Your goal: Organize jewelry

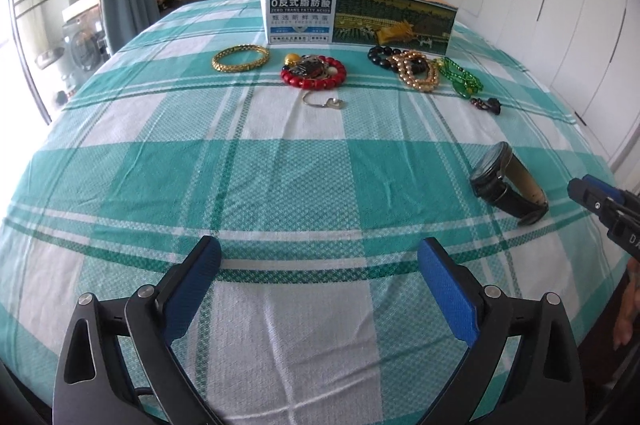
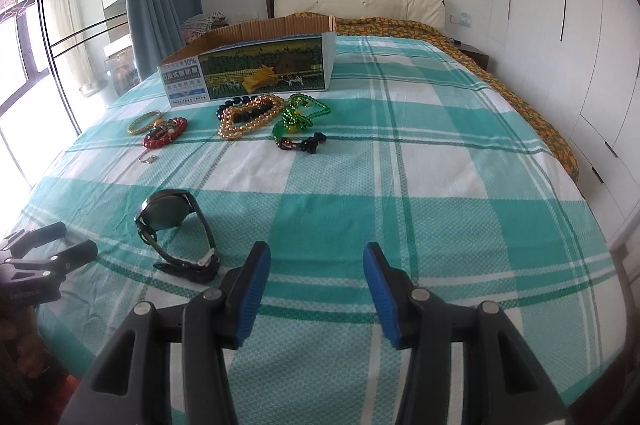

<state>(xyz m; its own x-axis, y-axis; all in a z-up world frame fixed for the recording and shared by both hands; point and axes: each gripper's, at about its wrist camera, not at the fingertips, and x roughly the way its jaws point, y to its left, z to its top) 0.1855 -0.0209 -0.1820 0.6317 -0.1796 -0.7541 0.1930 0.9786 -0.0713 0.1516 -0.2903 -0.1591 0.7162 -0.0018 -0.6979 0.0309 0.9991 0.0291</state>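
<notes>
While both tools hang above the near end of the bed (image 1: pixel 280 161), each tilts down toward the green-and-white checked sheet with nothing between its blue pads. The left tool (image 1: pixel 319 267) stands wide, its fingers spread well apart over a white square of the sheet. The right tool (image 2: pixel 316 275) stands about half open and is likewise empty; in the left wrist view only its dark tip shows at the right edge, with part of a hand (image 1: pixel 628 309) below it.

The landmark is the open cardboard box (image 2: pixel 256 71), which sits on the bed toward the headboard. Just in front of the box lies a row of jewelry: a gold bangle (image 1: pixel 240 58) at the left end, then a red bead bracelet (image 1: pixel 312 72) with a dark trinket lying inside its ring, then a black bead bracelet (image 1: pixel 382 57) tangled with gold-coloured bead strands (image 1: pixel 418 70), then green glass beads (image 1: pixel 464 77) at the right end. A small metal hook (image 1: pixel 324 101) lies a little nearer than the red bracelet, and a dark bead charm (image 1: pixel 486 104) lies just nearer than the green beads.

The black wristwatch (image 2: pixel 176 225) lies well away from the box, on its side on the sheet, between the two tools and closer to the right one, which does not touch it.
</notes>
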